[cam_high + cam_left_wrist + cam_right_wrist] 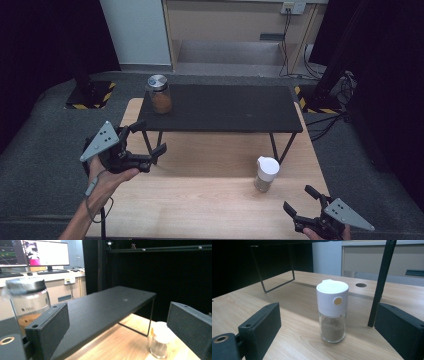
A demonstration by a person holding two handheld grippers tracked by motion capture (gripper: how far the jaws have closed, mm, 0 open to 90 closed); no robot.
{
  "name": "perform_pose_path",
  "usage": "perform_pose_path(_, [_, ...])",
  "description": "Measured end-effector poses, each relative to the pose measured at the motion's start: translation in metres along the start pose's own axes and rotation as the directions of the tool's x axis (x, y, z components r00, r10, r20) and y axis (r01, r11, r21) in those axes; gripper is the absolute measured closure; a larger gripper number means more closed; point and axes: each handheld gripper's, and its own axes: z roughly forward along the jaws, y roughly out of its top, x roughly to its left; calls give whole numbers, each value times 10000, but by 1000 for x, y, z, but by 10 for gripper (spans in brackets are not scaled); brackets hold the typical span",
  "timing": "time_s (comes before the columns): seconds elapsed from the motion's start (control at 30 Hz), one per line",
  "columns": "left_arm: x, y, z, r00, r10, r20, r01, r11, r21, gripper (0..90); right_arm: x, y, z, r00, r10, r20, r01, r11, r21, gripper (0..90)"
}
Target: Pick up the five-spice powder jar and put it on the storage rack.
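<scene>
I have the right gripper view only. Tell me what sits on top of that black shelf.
Observer: A jar with a metal lid stands on the black shelf, at its far left end in the high view, brown contents inside.
Operator: Give me the left gripper's position.
Observer: The left gripper is off the shelf's left front corner, jaws wide apart with nothing between them.
Operator: Report where my own gripper sits relative to the white-capped shaker.
Observer: The right gripper is near the table's front right corner, open, the white-capped shaker apart from it, just in front of the shelf's right legs.
</scene>
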Motion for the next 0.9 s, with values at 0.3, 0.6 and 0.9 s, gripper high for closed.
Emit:
perform_pose_path(0.3, [-10,-25,-7,9998,180,-48,-179,9996,238,30,0,0,0,10000,-10,13,10,10000,16,74])
perform_pose_path(0.6, [-24,-54,-17,9979,85,-635,-43,9979,651,12,0,0,0,10000,-17,14,17,10000,13,75])
perform_pose_path(0.9, [-32,-72,-26,9945,-241,-1016,312,9972,684,0,0,0,0,10000,-36,12,36,10000,5,75])
